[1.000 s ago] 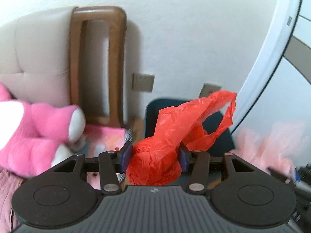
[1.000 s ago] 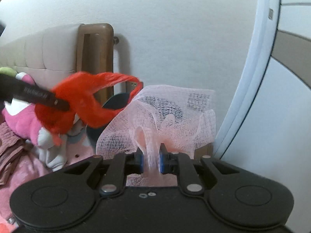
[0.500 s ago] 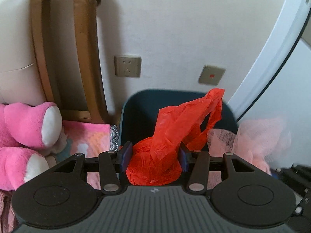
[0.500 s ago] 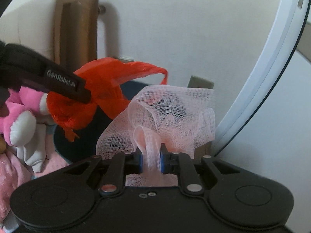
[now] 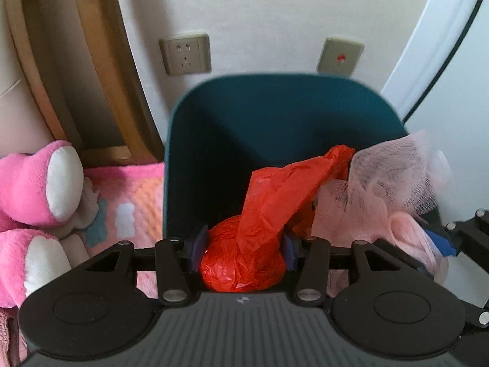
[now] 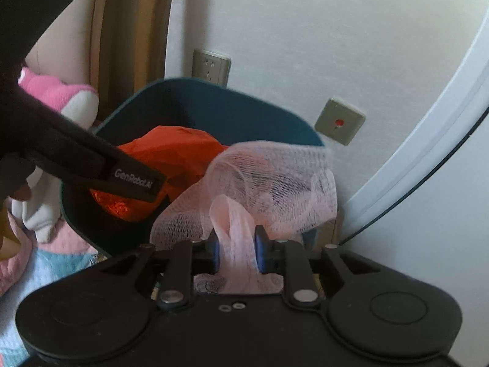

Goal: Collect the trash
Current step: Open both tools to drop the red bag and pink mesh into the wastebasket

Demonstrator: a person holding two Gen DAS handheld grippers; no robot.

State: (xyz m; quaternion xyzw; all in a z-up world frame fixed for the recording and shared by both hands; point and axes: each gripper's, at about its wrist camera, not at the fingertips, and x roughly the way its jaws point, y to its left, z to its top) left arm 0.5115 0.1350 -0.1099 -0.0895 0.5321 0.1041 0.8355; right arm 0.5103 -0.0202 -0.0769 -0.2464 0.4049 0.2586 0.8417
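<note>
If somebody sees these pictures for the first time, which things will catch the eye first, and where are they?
First comes the crumpled red plastic bag, clamped in the left tongs over the open mouth of the dark teal trash bin. Beside it on the right, the right tongs pinch a pink mesh net. A pink plush toy lies left of the bin.

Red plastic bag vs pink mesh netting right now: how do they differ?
The crumpled red plastic bag is opaque and glossy; the pale pink mesh netting is see-through weave. The left hand-held gripper clamps the bag's balled bulk; the right hand-held gripper pinches a thin fold of netting. Both hang over the dark teal bin.
</note>
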